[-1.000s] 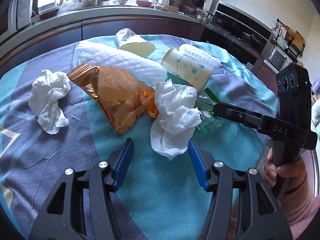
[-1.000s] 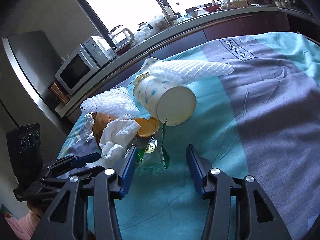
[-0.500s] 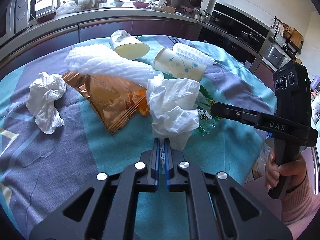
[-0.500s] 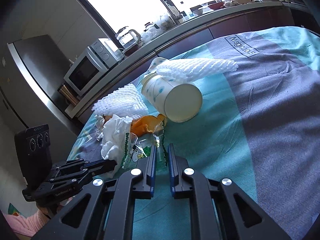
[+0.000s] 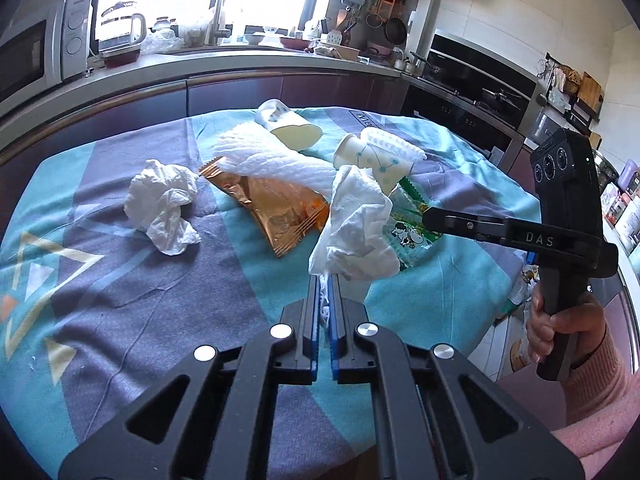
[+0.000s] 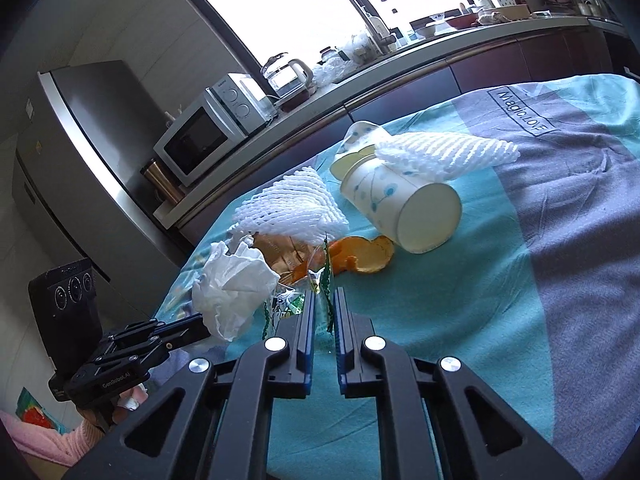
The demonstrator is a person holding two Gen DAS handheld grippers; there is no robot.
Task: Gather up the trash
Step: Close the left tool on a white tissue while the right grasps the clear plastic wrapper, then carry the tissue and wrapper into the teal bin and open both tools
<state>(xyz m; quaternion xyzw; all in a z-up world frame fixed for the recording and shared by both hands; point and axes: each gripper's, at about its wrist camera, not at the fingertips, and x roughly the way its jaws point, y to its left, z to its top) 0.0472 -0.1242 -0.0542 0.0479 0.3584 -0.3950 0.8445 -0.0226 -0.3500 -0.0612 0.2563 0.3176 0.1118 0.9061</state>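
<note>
My left gripper (image 5: 324, 280) is shut on a crumpled white tissue (image 5: 356, 232) and holds it lifted above the cloth-covered table (image 5: 160, 300). My right gripper (image 6: 323, 294) is shut on a clear green-edged cartoon wrapper (image 6: 320, 286); the wrapper also shows in the left wrist view (image 5: 408, 228), and so does the right gripper (image 5: 430, 214). The held tissue shows in the right wrist view (image 6: 234, 288). Left on the table: a second tissue (image 5: 164, 204), a copper snack bag (image 5: 276, 208), white foam nets (image 5: 276, 164), two paper cups (image 6: 400, 204) (image 5: 288, 124) and orange peel (image 6: 360, 258).
A kitchen counter (image 5: 200, 64) with a microwave (image 6: 204, 136), kettle and sink runs behind the table. A fridge (image 6: 72, 152) stands at the left in the right wrist view. The table's right edge (image 5: 500, 280) drops to the floor beside my right hand.
Both grippers went from open to shut a second ago. The left has lifted the tissue off the table; the right has closed on the green-edged wrapper and raised it slightly.
</note>
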